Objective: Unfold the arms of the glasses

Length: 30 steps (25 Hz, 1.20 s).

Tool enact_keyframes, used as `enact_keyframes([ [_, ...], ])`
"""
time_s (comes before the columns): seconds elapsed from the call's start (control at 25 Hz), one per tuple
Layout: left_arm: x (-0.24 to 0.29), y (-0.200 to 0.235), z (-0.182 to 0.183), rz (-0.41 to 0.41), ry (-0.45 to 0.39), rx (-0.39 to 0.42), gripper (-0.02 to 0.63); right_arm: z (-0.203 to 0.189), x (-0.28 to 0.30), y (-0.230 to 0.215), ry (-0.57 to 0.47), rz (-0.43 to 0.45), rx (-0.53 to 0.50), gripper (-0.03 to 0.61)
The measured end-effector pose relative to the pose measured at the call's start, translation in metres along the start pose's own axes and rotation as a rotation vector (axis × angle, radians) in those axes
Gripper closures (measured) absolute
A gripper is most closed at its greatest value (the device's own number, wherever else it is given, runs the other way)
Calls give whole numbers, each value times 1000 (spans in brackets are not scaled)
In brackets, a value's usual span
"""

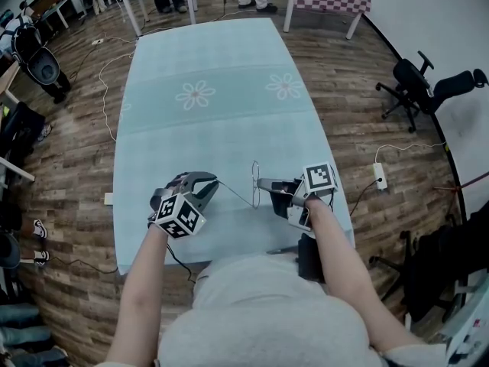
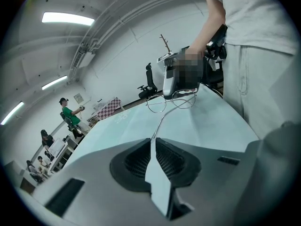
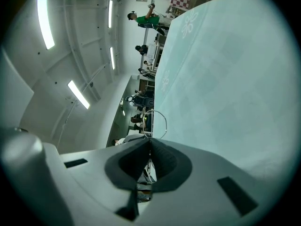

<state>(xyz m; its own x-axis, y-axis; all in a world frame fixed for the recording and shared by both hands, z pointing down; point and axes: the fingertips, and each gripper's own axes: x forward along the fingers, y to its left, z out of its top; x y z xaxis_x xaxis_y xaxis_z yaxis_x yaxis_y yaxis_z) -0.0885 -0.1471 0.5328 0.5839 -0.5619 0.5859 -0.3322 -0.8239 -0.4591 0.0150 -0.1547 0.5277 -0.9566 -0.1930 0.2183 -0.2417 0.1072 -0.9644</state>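
Glasses are hanging just above the near end of the table, stretched between both tools. The right gripper is clamping the wire front, with one lens rim poking up past its closed jaws. The left gripper is pinching the tip of one thin temple arm, which is running out nearly straight from the front. The first arm is probably being swung open. The next move is calling for a gentle release and a fresh pinch on the other arm, which is too faint to place.
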Motion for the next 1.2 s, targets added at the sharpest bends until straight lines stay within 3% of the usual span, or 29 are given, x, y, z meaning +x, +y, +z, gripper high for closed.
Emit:
enact_keyframes([
  [1.2,-32,-35,-14,13,-34,-208,572,11,-3,-6,-87,-36,-12,566],
])
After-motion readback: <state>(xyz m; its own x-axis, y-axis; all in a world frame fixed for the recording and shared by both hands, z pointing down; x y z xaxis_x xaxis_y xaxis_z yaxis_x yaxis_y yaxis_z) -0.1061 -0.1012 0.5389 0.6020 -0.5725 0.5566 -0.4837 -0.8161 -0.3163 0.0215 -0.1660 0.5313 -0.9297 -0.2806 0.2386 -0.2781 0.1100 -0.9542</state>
